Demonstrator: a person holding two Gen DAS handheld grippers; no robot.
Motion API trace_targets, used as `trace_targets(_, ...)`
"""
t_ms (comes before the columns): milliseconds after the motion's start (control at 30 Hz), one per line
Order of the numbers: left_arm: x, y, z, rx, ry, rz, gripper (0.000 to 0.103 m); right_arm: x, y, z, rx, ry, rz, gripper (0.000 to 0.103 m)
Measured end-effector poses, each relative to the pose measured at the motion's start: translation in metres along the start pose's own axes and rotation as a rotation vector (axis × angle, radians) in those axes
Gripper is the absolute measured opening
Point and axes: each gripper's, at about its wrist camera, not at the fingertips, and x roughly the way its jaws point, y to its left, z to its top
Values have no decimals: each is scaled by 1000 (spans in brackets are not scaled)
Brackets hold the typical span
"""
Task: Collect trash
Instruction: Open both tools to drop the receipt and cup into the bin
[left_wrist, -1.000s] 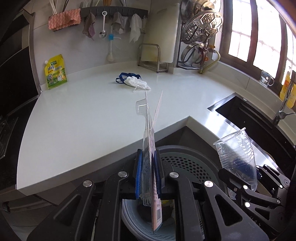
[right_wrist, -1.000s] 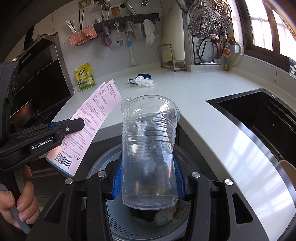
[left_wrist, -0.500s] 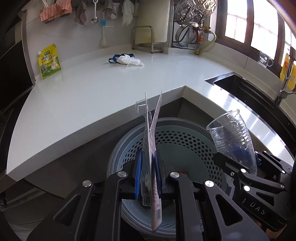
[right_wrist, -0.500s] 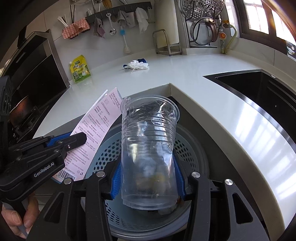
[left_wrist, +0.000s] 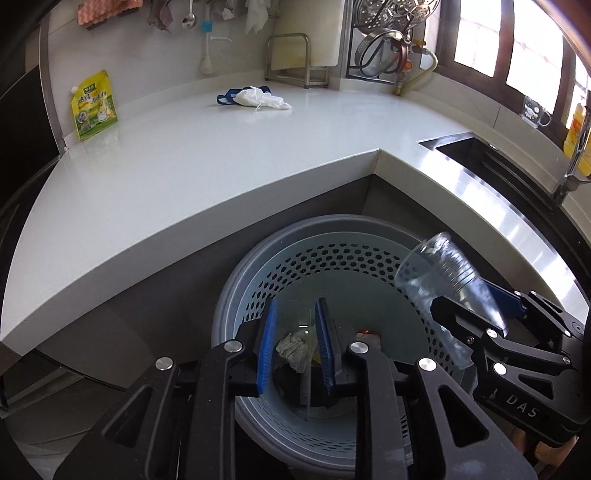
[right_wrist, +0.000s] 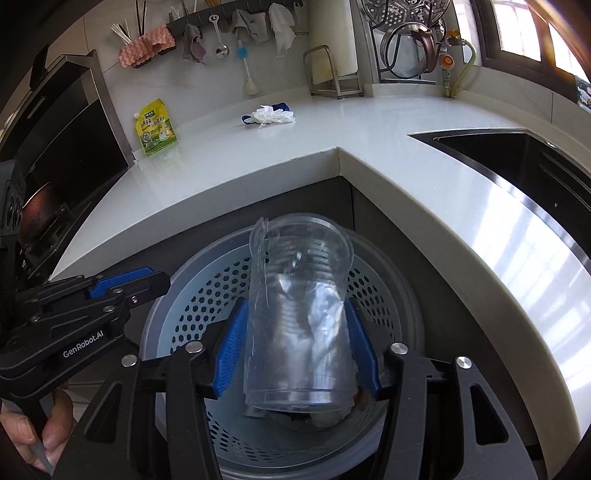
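Left gripper: our left gripper (left_wrist: 293, 345) hangs over the mouth of the trash bin (left_wrist: 258, 273), and its jaws are opening; the blue pads (left_wrist: 266, 345) stand apart and press on nothing.
Between the left jaws: only a thin clear plastic sheet (left_wrist: 307, 369), edge-on, close to the right-hand pad; we cannot tell whether it touches that pad.
Right gripper: our right gripper (right_wrist: 297, 349) is also over the bin, jaws opening, with the clear plastic cup (right_wrist: 299, 314) between them.
Cup: blurred, mouth tilted up and away from the camera, base low between the blue pads; a narrow gap shows at each pad, so we read the cup as no longer clamped.
Cup, from the left wrist camera: tilted at the right side of the bin, above the dark fingers of the right gripper.
Bin: round and grey with a pale perforated inner basket (right_wrist: 207, 302), standing on the floor in the inner corner of the L-shaped countertop (left_wrist: 155, 177).
Bin contents: crumpled white paper (left_wrist: 291, 341) and some dark scraps at the bottom.
Countertop, far edge by the wall: a crumpled white plastic bag (left_wrist: 260, 99) on a blue strap, and a yellow-green pouch (left_wrist: 94, 105) leaning near the left corner.
Sink: its dark basin (right_wrist: 517, 155) is set into the right arm of the countertop.
Person: a hand (right_wrist: 33, 428) on the left gripper's handle, low at the left edge of the right wrist view.
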Motion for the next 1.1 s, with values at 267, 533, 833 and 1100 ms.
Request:
trace_targets(267, -11, 7, 3, -17, -39, 0, 52, -10, -5, 3, 28, -32, 4, 71)
trace_targets(533, -19, 14, 10, -40, -62, 0, 63, -12, -2, 11, 16, -44, -9, 71)
trace_targets(833, -37, 26, 16, -29, -96, 16, 69, -23, -12, 14, 118, -84, 11, 74)
trace_targets(1100, -49, 40, 26, -79, -127, 28, 72, -23, -11, 25, 110, -111, 50, 74)
